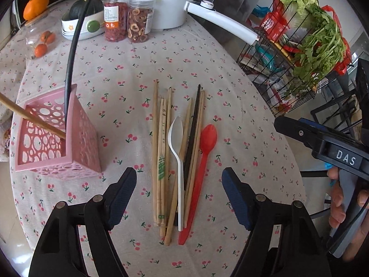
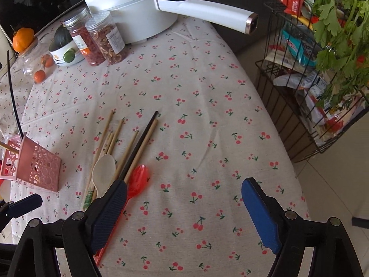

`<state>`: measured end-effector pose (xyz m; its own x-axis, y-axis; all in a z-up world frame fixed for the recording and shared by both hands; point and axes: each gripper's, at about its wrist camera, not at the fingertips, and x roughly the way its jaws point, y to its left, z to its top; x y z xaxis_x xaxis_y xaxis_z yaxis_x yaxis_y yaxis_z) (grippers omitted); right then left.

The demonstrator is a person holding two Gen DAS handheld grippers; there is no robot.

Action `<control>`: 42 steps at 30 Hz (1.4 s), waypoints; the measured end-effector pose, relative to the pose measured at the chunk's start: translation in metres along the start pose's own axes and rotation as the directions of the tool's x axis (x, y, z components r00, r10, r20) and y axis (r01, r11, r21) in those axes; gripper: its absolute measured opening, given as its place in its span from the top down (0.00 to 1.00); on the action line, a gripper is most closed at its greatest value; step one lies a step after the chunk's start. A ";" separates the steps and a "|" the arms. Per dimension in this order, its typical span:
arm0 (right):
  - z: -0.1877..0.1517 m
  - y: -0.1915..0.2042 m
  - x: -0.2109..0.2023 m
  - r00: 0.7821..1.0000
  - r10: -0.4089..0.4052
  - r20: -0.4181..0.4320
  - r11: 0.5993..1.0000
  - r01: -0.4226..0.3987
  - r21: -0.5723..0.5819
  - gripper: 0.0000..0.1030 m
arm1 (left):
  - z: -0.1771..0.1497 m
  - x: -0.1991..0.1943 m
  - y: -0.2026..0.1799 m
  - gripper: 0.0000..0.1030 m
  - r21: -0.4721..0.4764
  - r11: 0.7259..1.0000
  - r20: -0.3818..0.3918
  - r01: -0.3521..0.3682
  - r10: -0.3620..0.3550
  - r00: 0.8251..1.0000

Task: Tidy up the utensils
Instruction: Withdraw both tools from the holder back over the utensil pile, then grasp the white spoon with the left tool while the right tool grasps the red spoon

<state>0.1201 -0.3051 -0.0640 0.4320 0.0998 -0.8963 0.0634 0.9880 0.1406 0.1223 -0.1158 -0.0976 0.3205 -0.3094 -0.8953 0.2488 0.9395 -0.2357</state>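
Observation:
A pile of utensils lies on the cherry-print tablecloth: several wooden chopsticks [image 1: 161, 152], a black chopstick [image 1: 192, 136], a white spoon [image 1: 177, 147] and a red spoon [image 1: 203, 161]. A pink perforated holder [image 1: 57, 138] stands to their left with a wooden chopstick [image 1: 32, 117] and a black one [image 1: 71, 53] in it. My left gripper [image 1: 180, 198] is open and empty, just above the near ends of the pile. My right gripper [image 2: 184, 212] is open and empty, right of the pile; the red spoon [image 2: 138, 177] and the holder [image 2: 34, 168] show beside its left finger.
At the back stand a white electric pot [image 1: 161, 2] with a long handle [image 1: 221, 23], two jars [image 1: 126, 16], a bowl with a dark squash [image 1: 83, 20] and oranges [image 1: 41, 41]. A black wire rack [image 2: 311, 92] with greens and packets stands off the table's right edge.

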 end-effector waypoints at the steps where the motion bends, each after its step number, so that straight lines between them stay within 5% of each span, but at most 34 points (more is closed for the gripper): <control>1: 0.000 -0.002 0.003 1.000 -0.001 -0.009 1.000 0.001 0.000 0.16 | 0.005 0.008 0.000 0.41 -0.002 1.000 0.002 -0.013 0.013 1.000; 6: 0.000 -0.007 0.017 0.999 -0.003 -0.049 1.000 0.003 -0.008 0.16 | 0.026 0.039 -0.001 0.69 -0.009 0.998 -0.005 -0.068 0.068 0.998; 11: 0.001 -0.012 0.024 0.998 -0.012 -0.067 1.000 0.013 0.002 0.16 | 0.042 0.063 -0.002 0.77 0.014 0.993 -0.020 -0.116 0.117 0.993; 16: 0.001 -0.011 0.032 0.996 -0.008 -0.091 1.000 0.008 0.007 0.16 | 0.045 0.073 -0.005 0.96 0.061 0.988 -0.022 -0.139 0.140 0.990; 28: 0.004 0.003 0.067 0.984 0.086 -0.157 0.996 -0.081 0.038 0.16 | 0.023 -0.013 0.001 1.00 0.073 0.994 0.106 -0.085 0.077 0.991; 30: 0.005 0.008 0.073 0.979 0.127 -0.161 0.992 -0.121 0.047 0.21 | 0.017 -0.032 0.005 1.00 0.064 0.996 0.134 -0.066 0.057 0.989; 32: 0.006 0.013 0.081 0.971 0.166 -0.173 0.986 -0.157 0.062 0.41 | 0.010 -0.050 0.010 1.00 0.059 0.997 0.162 -0.052 0.041 0.986; 35: 0.006 0.020 0.093 0.960 0.200 -0.195 0.979 -0.189 0.074 0.57 | -0.002 -0.071 0.019 1.00 0.057 0.997 0.204 -0.053 0.040 0.978; 42: 0.002 0.054 0.107 0.974 0.128 -0.188 0.985 -0.146 -0.089 0.81 | -0.018 -0.093 0.047 1.00 0.015 1.000 0.247 -0.019 0.015 0.969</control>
<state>0.1718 -0.2408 -0.1518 0.2601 0.2453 -0.9339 -0.0806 0.9693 0.2322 0.0877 -0.0401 -0.0320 0.5405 -0.3219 -0.7773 0.2558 0.9430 -0.2127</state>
